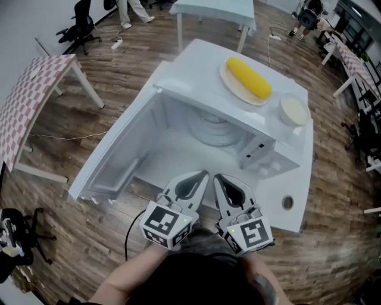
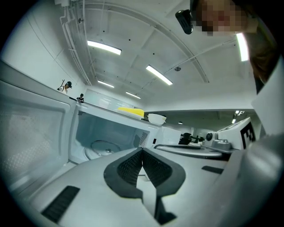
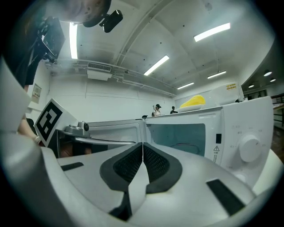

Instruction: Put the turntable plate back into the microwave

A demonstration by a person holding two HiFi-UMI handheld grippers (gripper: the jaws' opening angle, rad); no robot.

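Note:
A white microwave (image 1: 290, 173) stands with its door (image 1: 113, 159) swung open to the left. The glass turntable plate (image 1: 217, 128) lies inside the cavity, toward the back; it also shows as a clear disc (image 2: 104, 146) in the left gripper view and faintly as a rim (image 3: 184, 145) in the right gripper view. My left gripper (image 1: 205, 174) and right gripper (image 1: 217, 177) sit side by side just in front of the opening, outside it. In their own views the left gripper (image 2: 142, 150) and right gripper (image 3: 142, 145) have their pads pressed together, with nothing between them.
On top of the microwave sit a plate with a yellow corn cob (image 1: 249, 78) and a small white bowl (image 1: 294, 110). A checkered table (image 1: 30, 101) stands at the left and a white table (image 1: 214, 9) behind. The control knob (image 3: 249, 148) is at the microwave's right.

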